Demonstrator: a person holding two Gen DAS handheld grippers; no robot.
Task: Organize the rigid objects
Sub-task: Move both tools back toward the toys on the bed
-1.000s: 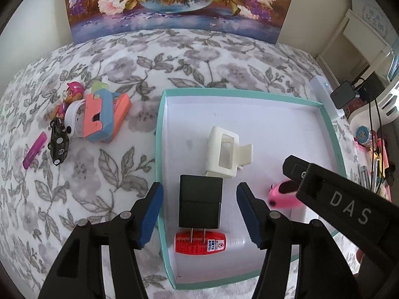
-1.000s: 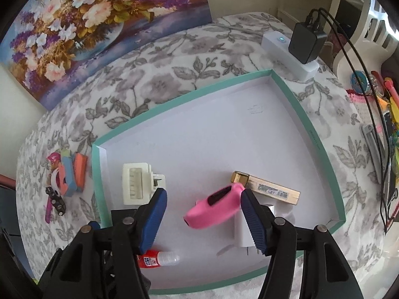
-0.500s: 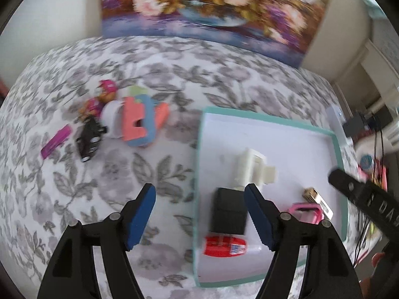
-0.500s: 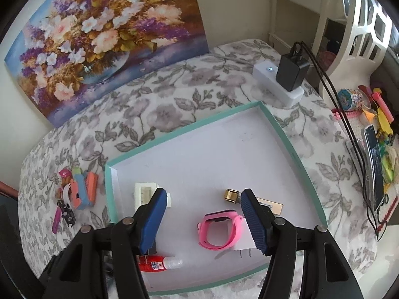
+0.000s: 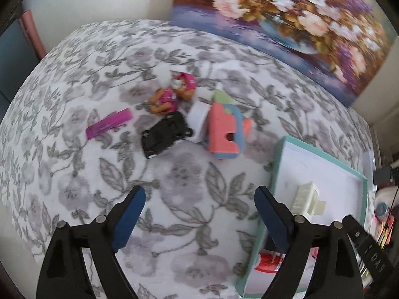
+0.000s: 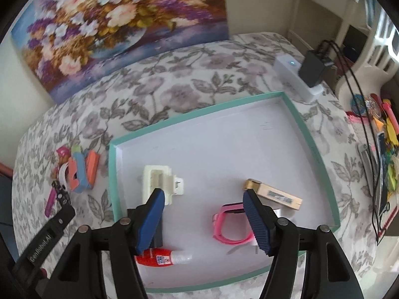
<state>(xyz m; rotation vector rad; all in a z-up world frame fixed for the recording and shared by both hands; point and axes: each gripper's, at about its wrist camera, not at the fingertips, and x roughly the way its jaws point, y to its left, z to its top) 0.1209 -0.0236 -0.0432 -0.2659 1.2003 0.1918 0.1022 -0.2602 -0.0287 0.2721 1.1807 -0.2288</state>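
A teal-rimmed tray lies on the floral cloth. It holds a cream clip, a pink watch, a gold bar, a red glue bottle and a black block partly hidden behind my right finger. My right gripper is open and empty above the tray's near part. My left gripper is open and empty over the cloth, left of the tray. Ahead of it lie a black toy car, a pink figure, a magenta clip and a coral-blue block toy.
A flower painting leans on the back wall. A white power strip with a black charger sits beyond the tray's far right corner. Pens and small clutter lie at the right edge. The table edge curves off at the left.
My left gripper has swung left, off the tray and toward the toy pile. My right gripper let go of the pink watch, which now lies in the tray, and pulled back.
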